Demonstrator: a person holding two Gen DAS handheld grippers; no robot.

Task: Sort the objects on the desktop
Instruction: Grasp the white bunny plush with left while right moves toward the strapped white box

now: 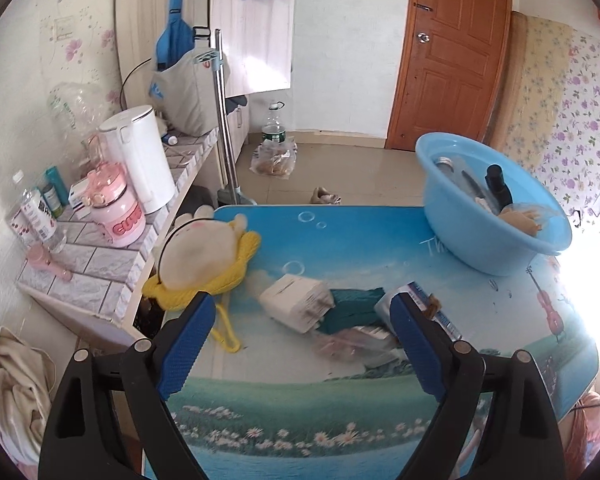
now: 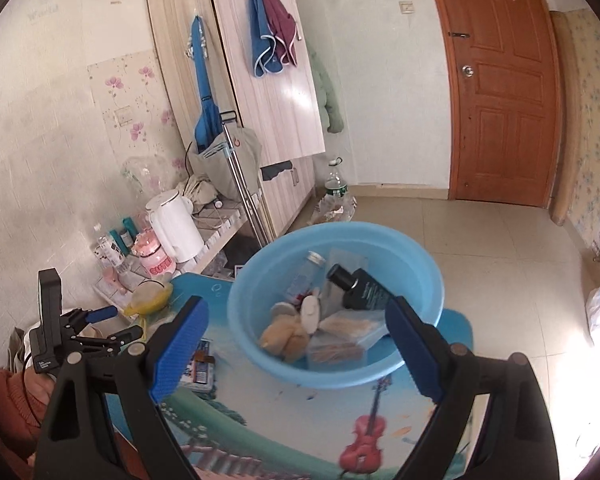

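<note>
Where packets blur — basin hides contents.

The left gripper fills the lower part of its own view, blue-padded jaws spread wide with nothing clamped between them, angled downward. The right gripper likewise stands wide and empty. In the right view's lower left, the left gripper appears beside an orange sleeve.

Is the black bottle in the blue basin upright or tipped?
Tipped: the black bottle leans against the blue basin wall, cap toward upper left.
</note>
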